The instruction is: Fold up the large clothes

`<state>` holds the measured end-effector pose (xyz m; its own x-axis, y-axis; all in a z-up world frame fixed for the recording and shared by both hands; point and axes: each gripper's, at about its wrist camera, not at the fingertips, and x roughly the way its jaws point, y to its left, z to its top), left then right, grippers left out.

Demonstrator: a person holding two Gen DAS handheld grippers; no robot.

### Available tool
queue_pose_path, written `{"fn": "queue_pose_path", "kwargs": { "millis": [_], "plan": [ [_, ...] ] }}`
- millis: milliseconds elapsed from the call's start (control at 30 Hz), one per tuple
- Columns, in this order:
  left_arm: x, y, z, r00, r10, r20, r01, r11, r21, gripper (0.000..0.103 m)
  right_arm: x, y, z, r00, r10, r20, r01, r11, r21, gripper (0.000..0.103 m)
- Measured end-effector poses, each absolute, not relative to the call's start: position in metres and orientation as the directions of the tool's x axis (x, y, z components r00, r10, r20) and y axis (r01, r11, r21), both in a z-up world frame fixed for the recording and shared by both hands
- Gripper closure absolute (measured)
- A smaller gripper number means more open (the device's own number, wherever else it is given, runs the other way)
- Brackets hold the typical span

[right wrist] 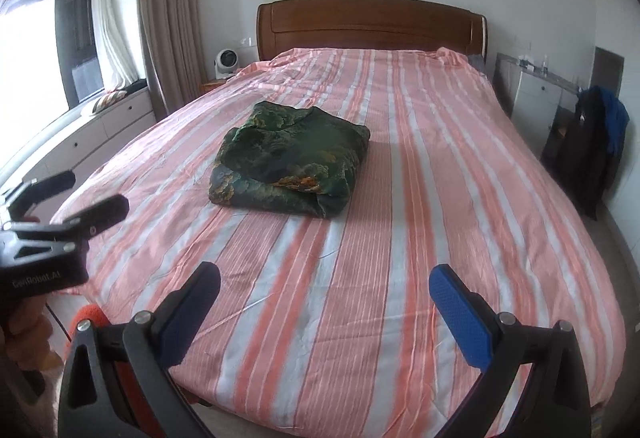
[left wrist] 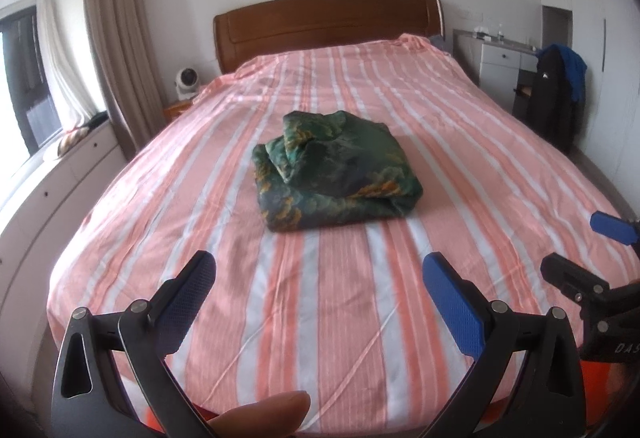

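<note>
Left gripper sits at bottom of left wrist view, fingers spread wide, nothing btwn them, blue pads facing inward, hovering over the near end of the bed. Fingertip of a person's hand shows at bottom centre of that frame. Right gripper likewise at bottom of right wrist view, fingers splayed apart, empty. Each gripper also shows in the other's cam: right one at lower right edge of left view, left one at mid-left edge of right view, both apart from the cloth.

Folded green garment w/ orange-yellow print lies in a compact stack near frame centre, on the pink/white striped sheet, well beyond both grippers. Wooden headboard at top centre; curtain upper left; dark jacket hanging at right edge.
</note>
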<state>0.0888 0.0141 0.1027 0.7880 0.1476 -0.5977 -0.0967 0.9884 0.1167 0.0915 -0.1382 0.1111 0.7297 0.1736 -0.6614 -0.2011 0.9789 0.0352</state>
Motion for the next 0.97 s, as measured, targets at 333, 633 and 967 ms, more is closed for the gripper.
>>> {"fn": "queue_pose_path", "kwargs": {
  "millis": [333, 633, 967],
  "plan": [
    [0.090, 0.026, 0.093, 0.773, 0.168, -0.612, -0.124, 0.986, 0.113, 0.000, 0.092, -0.118, 0.114, 0.750, 0.143, -0.646, -0.216, 0.976, -0.034, 0.000],
    [0.091, 0.032, 0.092, 0.764, 0.157, -0.627, -0.130, 0.988, 0.088, 0.000, 0.091, -0.108, 0.111, 0.750, 0.135, -0.648, -0.231, 0.971, -0.065, 0.000],
    [0.087, 0.031, 0.090, 0.768, 0.191, -0.611, -0.168, 0.981, 0.096, 0.000, 0.091, -0.117, 0.108, 0.745, 0.128, -0.655, -0.217, 0.975, -0.056, 0.000]
  ]
}}
